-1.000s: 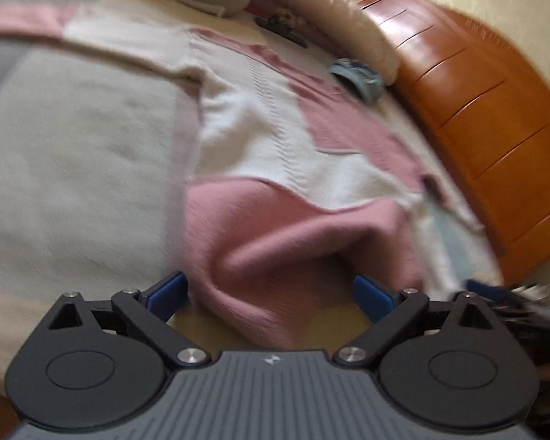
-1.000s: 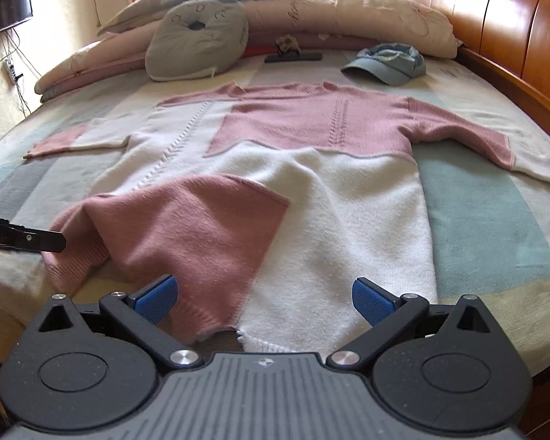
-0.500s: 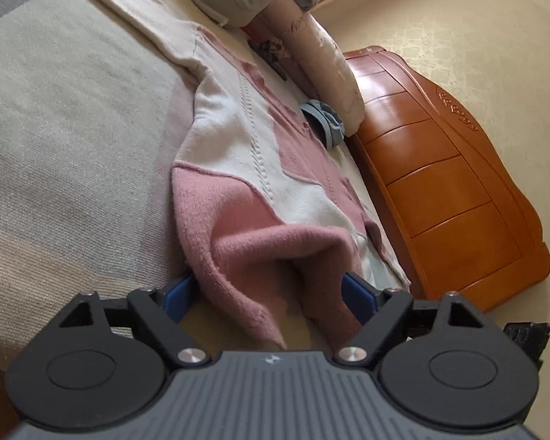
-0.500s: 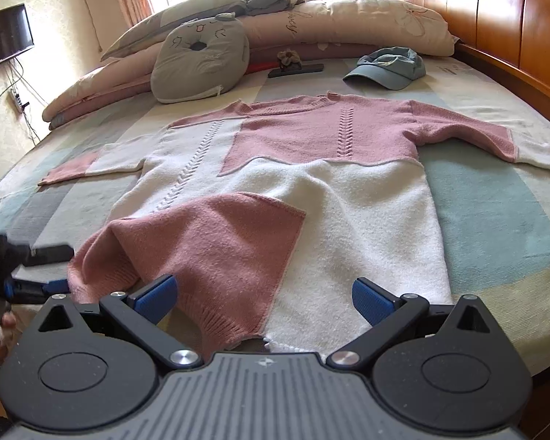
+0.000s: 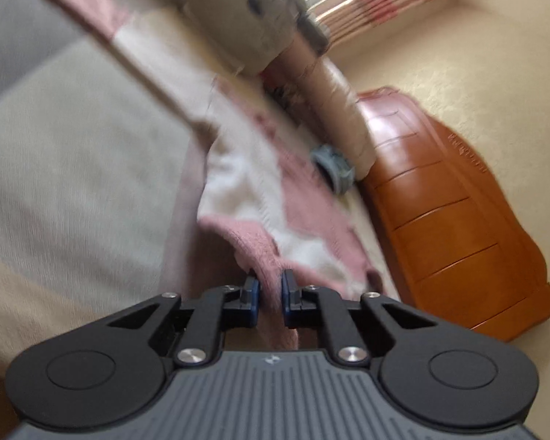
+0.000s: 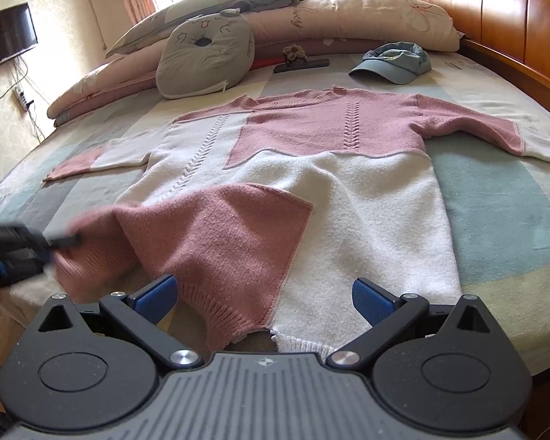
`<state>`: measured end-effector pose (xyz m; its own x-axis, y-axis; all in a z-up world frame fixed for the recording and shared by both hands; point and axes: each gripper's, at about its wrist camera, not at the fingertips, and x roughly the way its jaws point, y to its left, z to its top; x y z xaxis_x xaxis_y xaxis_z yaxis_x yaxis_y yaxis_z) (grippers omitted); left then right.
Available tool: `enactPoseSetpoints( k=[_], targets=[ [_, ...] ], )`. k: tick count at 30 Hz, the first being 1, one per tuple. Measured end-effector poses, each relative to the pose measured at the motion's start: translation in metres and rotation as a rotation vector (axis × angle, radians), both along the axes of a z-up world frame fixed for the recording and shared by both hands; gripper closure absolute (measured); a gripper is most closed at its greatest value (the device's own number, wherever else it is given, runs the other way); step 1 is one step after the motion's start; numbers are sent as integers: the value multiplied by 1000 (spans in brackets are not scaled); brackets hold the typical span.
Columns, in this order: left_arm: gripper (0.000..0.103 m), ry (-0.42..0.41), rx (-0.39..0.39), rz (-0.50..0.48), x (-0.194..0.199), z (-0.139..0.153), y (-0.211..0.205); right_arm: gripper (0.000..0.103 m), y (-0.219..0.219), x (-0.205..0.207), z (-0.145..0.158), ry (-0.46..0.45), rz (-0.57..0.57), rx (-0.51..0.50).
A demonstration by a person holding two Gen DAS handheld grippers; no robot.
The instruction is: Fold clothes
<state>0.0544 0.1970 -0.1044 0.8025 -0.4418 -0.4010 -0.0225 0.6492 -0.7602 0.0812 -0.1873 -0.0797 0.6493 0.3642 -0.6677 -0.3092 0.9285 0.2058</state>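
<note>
Pink-and-white knit sweater (image 6: 348,183) spread front-up across the bed (image 6: 495,198), neck toward the pillows, both sleeves out to the sides, hem at the near edge. Pink lower corner (image 5: 260,249) bunched and lifted off the cover. Left gripper (image 5: 269,295) clamped on that pink corner, blue pads pressing the knit from both sides; jaws just closed from wide open a second ago, when the fabric merely lay loose between them. Seen from the right wrist, left gripper (image 6: 60,240) now at the corner's tip, fabric drawn up into a ridge, where a second ago it sagged flat. Right gripper (image 6: 262,299) wide open over the hem, pads apart and clear of the cloth, holding nothing, unmoved from before.

Beyond the sweater: blue cap (image 6: 392,62), grey cat-face cushion (image 6: 205,60), long pillows (image 6: 366,18), wooden headboard (image 6: 495,11).

Left wrist view smeared by motion; sweater's far half blurred there. Left gripper blurred and cut off at the frame edge in the right wrist view. Right sleeve's white cuff cut off at the picture's edge.
</note>
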Motion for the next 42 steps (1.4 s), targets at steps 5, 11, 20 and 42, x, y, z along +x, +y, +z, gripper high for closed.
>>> enactPoseSetpoints(
  k=[5,11,20,42],
  targets=[
    [93,34,245,65,-5,20,9,0,7,1,-1,-5,34,-10],
    [86,28,329,-68,-7,29,-14,0,23,1,-5,-2,124,-54],
    [67,72,96,-436,27,9,-85,0,52,0,-10,77,422,69],
    [61,103,267,-423,89,-6,-98,0,59,19,-19,-49,442,-177]
  ],
)
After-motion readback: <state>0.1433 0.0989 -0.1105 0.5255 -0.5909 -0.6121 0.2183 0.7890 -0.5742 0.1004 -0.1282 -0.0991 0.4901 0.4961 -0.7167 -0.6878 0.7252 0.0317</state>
